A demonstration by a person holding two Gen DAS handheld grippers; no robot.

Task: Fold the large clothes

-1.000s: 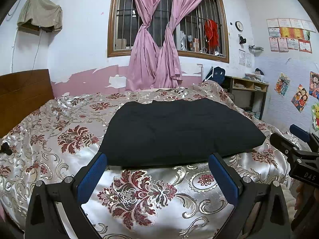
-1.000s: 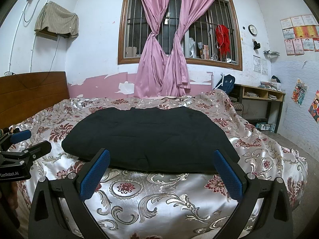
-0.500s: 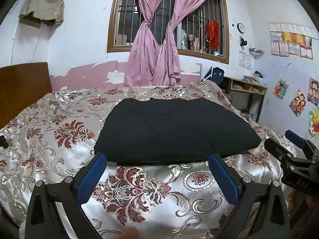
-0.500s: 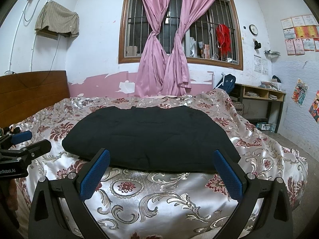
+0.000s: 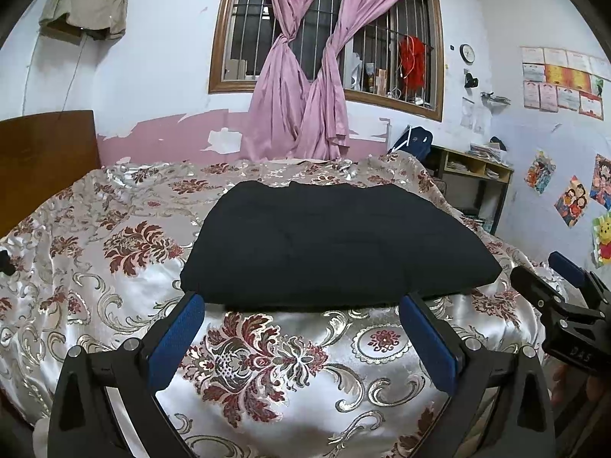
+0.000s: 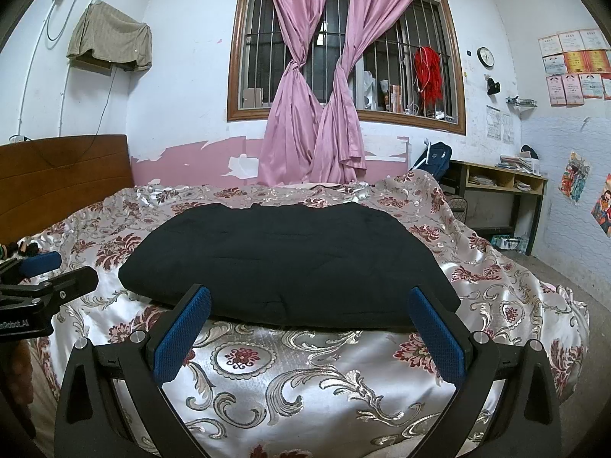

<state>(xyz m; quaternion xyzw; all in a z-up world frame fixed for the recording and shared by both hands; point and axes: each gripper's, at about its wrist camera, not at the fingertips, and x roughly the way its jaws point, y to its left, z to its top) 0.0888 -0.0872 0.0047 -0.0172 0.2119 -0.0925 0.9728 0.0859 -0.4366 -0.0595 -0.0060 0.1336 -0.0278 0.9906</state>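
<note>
On bed (image 5: 95, 290), black garment (image 5: 336, 244) lay folded flat; left gripper (image 5: 301, 328), right gripper (image 6: 309, 318) spread, empty, apart from it. Judged between folds; next: grasp near edge.

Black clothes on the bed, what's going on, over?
Left gripper open, empty. Right gripper open, empty. Black garment lies folded on the floral bedspread, just past both grippers. Nothing in the way.

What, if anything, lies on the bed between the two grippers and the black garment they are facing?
Nothing visible does. Only bare floral bedspread separates the open left gripper and the open right gripper from the near edge of the folded black garment; neither touches it.
</note>
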